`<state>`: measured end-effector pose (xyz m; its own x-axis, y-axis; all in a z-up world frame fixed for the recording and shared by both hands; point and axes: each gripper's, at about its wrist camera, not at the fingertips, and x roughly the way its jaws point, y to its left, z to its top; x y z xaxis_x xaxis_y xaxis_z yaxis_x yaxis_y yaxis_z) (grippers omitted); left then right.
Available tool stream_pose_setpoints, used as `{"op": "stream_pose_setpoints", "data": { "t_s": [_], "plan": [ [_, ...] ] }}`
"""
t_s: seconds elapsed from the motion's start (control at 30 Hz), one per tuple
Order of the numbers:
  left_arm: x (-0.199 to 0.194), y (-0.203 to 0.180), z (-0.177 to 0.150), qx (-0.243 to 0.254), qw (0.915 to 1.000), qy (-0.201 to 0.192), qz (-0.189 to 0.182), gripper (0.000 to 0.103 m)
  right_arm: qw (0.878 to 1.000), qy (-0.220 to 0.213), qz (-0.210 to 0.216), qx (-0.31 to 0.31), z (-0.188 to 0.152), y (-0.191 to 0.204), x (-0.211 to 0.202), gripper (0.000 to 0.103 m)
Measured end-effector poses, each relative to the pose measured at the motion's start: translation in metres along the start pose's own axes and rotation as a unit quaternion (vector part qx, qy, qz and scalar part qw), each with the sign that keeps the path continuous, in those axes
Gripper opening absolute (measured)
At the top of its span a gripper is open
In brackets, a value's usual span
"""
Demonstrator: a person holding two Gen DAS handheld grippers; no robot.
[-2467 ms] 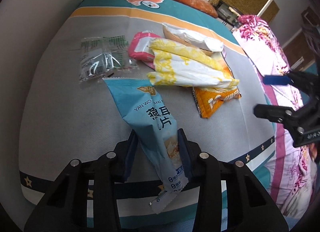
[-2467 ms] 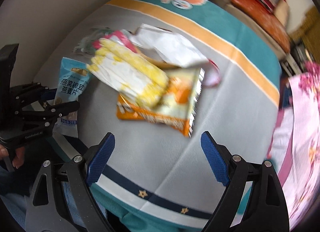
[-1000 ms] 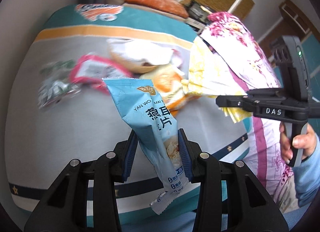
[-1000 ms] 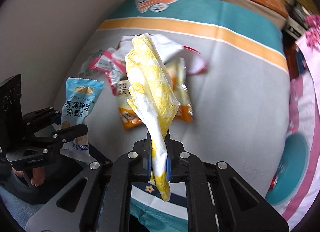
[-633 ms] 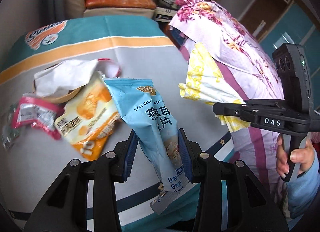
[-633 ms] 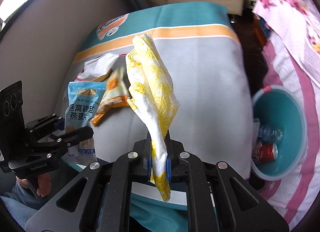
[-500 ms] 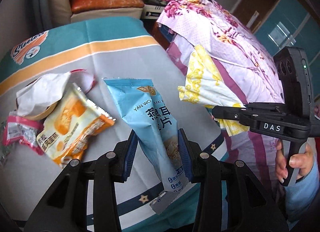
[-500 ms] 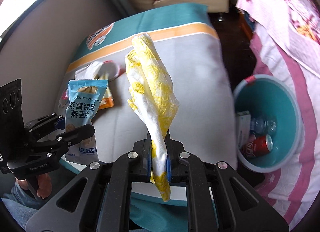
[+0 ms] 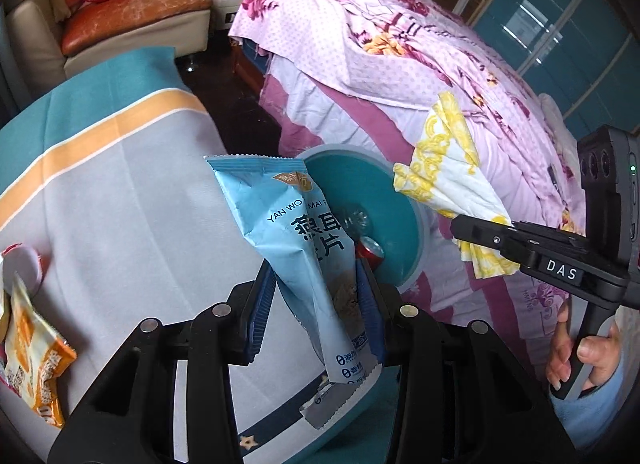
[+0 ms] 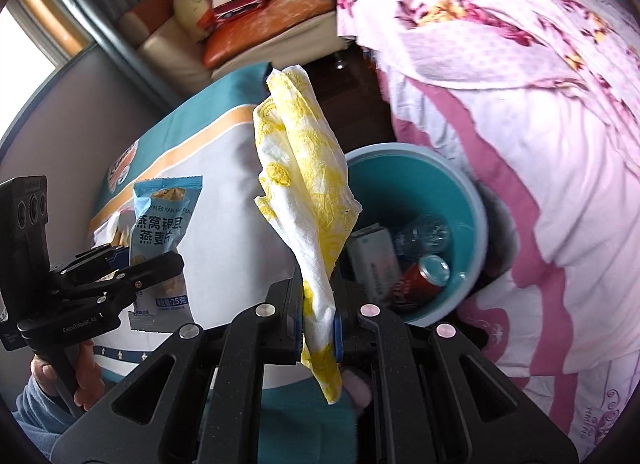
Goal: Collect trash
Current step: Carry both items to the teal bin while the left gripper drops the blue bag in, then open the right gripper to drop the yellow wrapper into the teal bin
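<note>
My left gripper [image 9: 316, 300] is shut on a light blue snack packet [image 9: 288, 232], which stands up between the blue pads and hides part of the teal bin [image 9: 404, 248] behind it. My right gripper [image 10: 318, 324] is shut on a white and yellow wrapper [image 10: 308, 168] that rises in front of the same teal bin [image 10: 464, 188] on the floor. The bin holds a red can [image 10: 424, 276], a clear bottle and a white box. Each view shows the other gripper from the side: the right one [image 9: 460, 224] with its wrapper [image 9: 452, 168], the left one [image 10: 176, 260] with the blue packet [image 10: 162, 224].
The table with its grey, orange and teal cloth [image 9: 120, 192] lies at the left, with an orange snack bag [image 9: 28, 360] and other wrappers at its left edge. A bed under a pink flowered cover [image 9: 400, 52] borders the bin. A sofa [image 9: 132, 12] stands behind.
Both grippers have swung right, away from the trash pile on the table, towards the teal bin. The bin has come into the left wrist view. Both grips are unchanged.
</note>
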<state>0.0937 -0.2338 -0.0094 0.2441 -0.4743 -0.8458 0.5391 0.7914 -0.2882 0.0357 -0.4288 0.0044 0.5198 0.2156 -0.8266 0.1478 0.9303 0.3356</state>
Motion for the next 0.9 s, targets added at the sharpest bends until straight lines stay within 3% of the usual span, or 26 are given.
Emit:
{"op": "stream_pose_setpoints", "data": {
  "t_s": [0.6,0.7,0.77,0.83,0.9],
  "plan": [
    [0.082,-0.04,0.033,0.026,0.9982,0.053,-0.012,0.046,0.999,0.007,-0.019,0.046,0.009,-0.053,0.024,0.013],
    [0.086,-0.04,0.034,0.028,0.9981,0.055,-0.009,0.055,0.998,0.009,-0.021,0.055,0.011,-0.06,0.027,0.013],
    [0.087,-0.038,0.035,0.028,0.9983,0.052,0.0,0.072,0.998,0.012,-0.022,0.058,0.012,-0.063,0.03,0.013],
    [0.086,-0.034,0.036,0.022,0.9987,0.046,0.007,0.08,0.998,0.015,-0.022,0.06,0.012,-0.065,0.033,0.013],
    [0.086,-0.03,0.035,0.016,0.9987,0.048,0.007,0.08,0.998,0.017,-0.02,0.06,0.013,-0.064,0.035,0.013]
  ]
}}
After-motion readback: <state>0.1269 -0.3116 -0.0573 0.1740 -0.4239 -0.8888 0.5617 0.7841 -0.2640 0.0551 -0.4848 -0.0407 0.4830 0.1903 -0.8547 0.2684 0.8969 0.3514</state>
